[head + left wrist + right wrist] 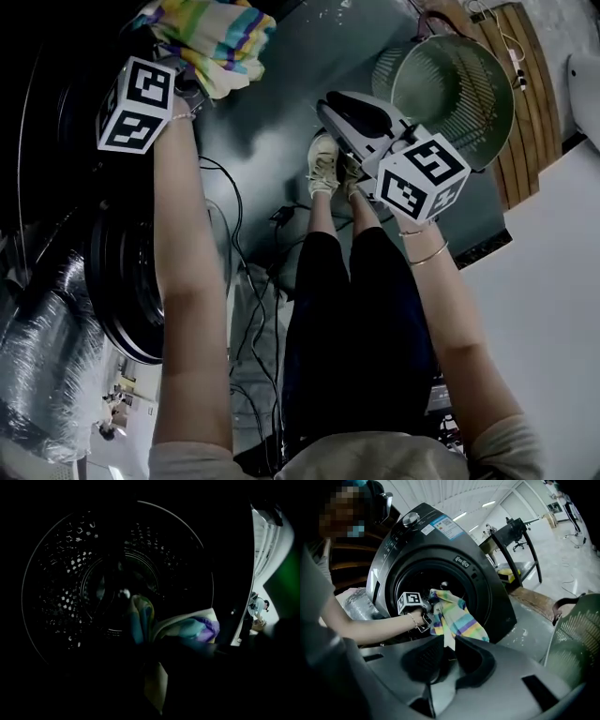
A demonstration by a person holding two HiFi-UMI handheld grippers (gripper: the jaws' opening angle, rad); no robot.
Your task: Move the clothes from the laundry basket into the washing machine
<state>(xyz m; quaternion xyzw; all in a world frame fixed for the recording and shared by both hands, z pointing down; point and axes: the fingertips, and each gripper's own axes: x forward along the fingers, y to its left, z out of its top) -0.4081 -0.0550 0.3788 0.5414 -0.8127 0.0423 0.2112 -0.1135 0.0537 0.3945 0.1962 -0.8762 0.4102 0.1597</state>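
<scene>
In the head view the left gripper (187,86) clamps a striped cloth (220,37) at the mouth of the dark washing machine (122,281). The right gripper (361,117) hangs just before the green laundry basket (459,89). The left gripper view shows the cloth bunched between its jaws, with the perforated drum (70,573) straight ahead. In the right gripper view the jaws stand narrowly apart and empty, the cloth well beyond them.
</scene>
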